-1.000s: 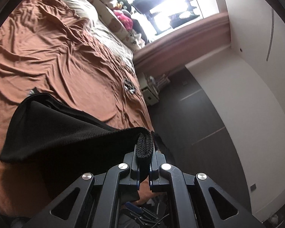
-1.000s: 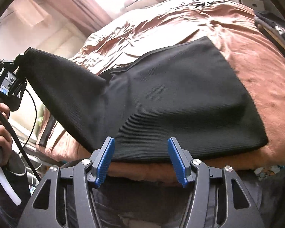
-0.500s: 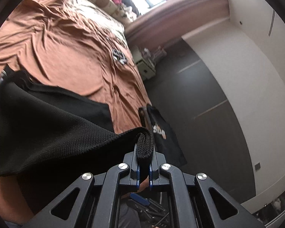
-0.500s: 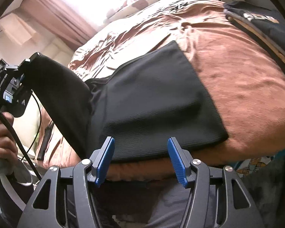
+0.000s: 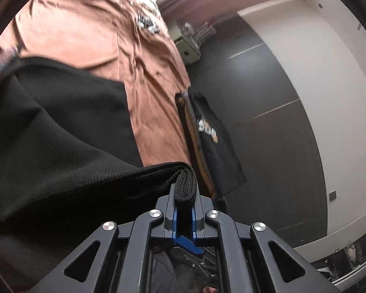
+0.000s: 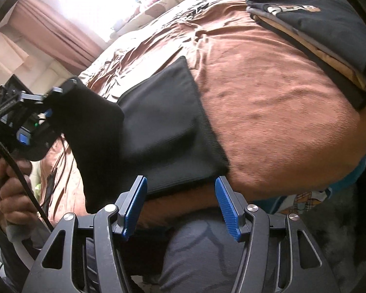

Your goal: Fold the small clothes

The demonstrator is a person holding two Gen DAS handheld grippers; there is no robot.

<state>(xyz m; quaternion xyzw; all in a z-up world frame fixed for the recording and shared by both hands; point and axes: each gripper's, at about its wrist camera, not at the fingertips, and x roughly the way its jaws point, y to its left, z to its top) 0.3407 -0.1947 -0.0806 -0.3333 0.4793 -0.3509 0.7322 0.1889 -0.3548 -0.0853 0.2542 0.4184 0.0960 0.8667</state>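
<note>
One corner of the soft black knitted cloth [image 6: 163,127] is lifted up while the rest lies flat on the rumpled brown bed cover [image 6: 268,112].

On the left, a hand [image 6: 9,190] holds the left gripper [image 5: 184,200], pinched tight on the cloth's thick folded hem, so that side hangs in the air. The middle of the cloth lies flat, its near edge right at the bed's edge, its right edge straight. The right gripper [image 6: 180,195] sits just before that near edge, about half open with nothing between its blue pads. Right of the cloth is lots of bare cover, then a stack of folded clothes with a black printed shirt on top [image 6: 329,24] at the far right.
</note>
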